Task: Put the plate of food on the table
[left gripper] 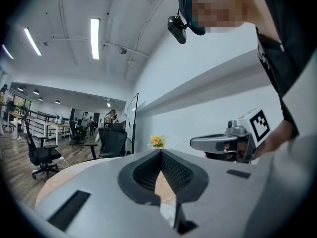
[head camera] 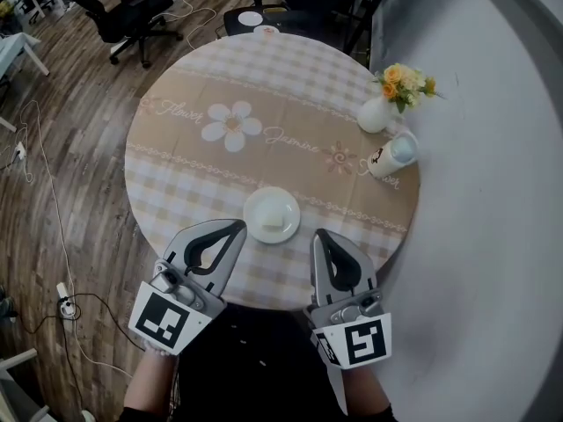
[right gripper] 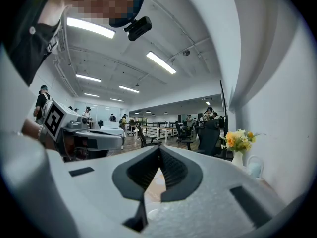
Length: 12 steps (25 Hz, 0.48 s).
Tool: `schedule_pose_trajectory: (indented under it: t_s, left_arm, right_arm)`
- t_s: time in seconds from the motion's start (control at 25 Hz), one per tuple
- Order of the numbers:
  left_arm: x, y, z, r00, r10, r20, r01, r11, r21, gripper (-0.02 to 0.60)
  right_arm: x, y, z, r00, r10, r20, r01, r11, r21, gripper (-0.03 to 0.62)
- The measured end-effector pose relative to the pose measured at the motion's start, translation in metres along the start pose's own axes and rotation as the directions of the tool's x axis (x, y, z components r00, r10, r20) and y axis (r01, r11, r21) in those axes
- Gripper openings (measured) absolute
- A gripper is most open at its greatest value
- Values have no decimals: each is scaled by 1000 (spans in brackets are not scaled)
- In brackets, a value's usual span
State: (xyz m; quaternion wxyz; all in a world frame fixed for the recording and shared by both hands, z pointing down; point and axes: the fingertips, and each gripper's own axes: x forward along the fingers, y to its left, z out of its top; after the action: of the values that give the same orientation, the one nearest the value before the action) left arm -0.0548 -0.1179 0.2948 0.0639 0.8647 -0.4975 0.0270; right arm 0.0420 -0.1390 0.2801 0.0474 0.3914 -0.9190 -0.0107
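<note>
The left claw (head camera: 236, 229) and right claw (head camera: 318, 236), bottom of frame, sat closed and empty, the plate of food (head camera: 272, 214) already on the counter (head camera: 290, 104).

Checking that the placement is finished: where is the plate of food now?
In the head view the plate of food sits on the round table near its near edge, between the tips of the left gripper and the right gripper.
</note>
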Motion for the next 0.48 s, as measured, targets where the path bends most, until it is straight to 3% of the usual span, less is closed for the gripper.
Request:
schedule_pose_trajectory:
  t_s: [0.48]
  left_arm:
    - [3, 0, -1, 1000, 0, -1, 0, 1000, -6, 0]
  right_arm:
    - [4, -1, -4, 999, 9, -31, -9, 1000, -25, 0]
